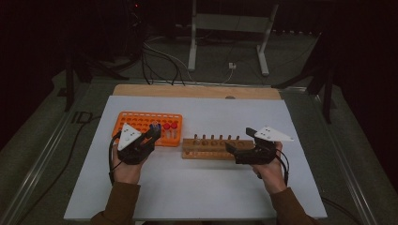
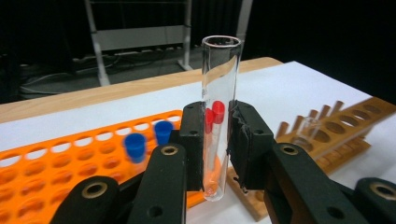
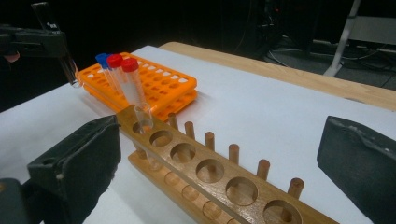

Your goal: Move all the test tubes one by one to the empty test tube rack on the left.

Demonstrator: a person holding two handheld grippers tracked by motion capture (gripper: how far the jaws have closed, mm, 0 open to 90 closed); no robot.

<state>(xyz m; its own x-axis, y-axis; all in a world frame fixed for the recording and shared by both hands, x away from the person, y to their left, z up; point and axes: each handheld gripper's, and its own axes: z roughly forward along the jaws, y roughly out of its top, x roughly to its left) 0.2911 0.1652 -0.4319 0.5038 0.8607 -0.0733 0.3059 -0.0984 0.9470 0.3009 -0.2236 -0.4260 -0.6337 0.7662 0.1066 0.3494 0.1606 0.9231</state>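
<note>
High view, left gripper (image 1: 152, 134) clamping glass tube (image 2: 218, 107) beside orange rack (image 1: 141, 123), right gripper (image 1: 240, 140) apart over wooden rack (image 1: 206, 149).

A clear glass test tube (image 2: 219, 112), open at the top and empty, stands upright, clamped near its lower half between the left gripper's (image 2: 216, 140) black fingers (image 2: 194, 140). Its rounded bottom hangs just above the surface, between the orange rack (image 2: 60, 163) and the wooden rack (image 2: 327, 135).

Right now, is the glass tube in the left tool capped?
No, in the left gripper view the glass tube clamped in the left tool has an open rim at the top, with no cap.
</note>
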